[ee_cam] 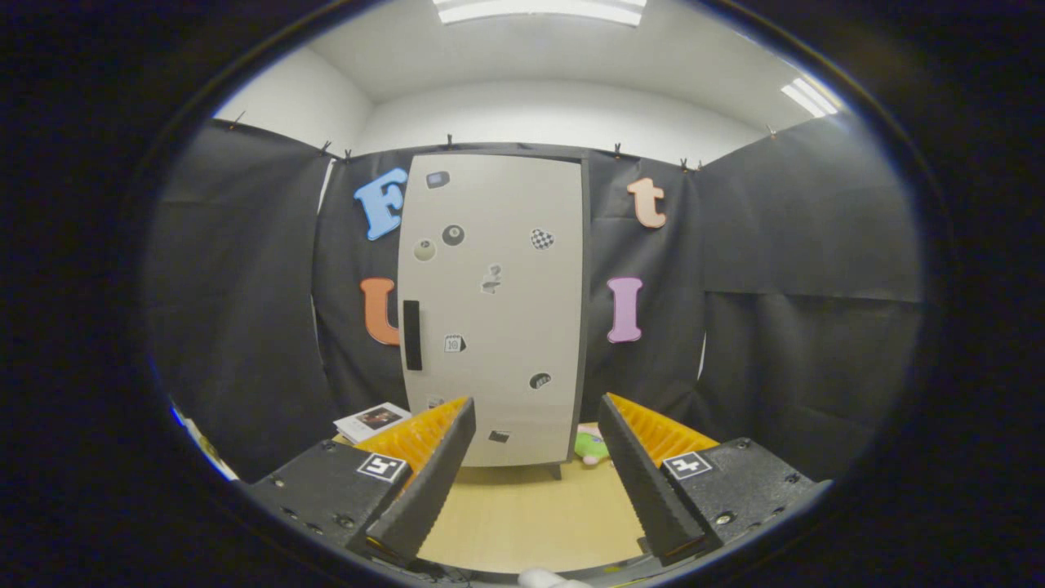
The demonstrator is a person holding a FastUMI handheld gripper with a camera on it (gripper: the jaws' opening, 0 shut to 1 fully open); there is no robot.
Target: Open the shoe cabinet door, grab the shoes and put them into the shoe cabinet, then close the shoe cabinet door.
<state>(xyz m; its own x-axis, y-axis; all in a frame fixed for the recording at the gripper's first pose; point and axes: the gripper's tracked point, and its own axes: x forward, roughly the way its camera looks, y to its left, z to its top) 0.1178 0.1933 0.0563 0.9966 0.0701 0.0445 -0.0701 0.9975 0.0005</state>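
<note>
The shoe cabinet [498, 310] stands upright against the booth wall, well beyond my fingers. Its pale door is shut and carries several small stickers. A dark vertical handle [412, 335] sits at the door's left edge. My gripper [536, 416] is open, with nothing between its fingers, and points at the lower part of the door from a distance. A small green and pink object [591, 447] lies on the floor by the cabinet's right foot, partly hidden behind my right finger [645, 482]; I cannot tell whether it is a shoe.
A booklet [373, 420] lies on the floor left of the cabinet, just past my left finger. The wooden floor [522, 514] stretches between me and the cabinet. Black cloth walls close in on both sides.
</note>
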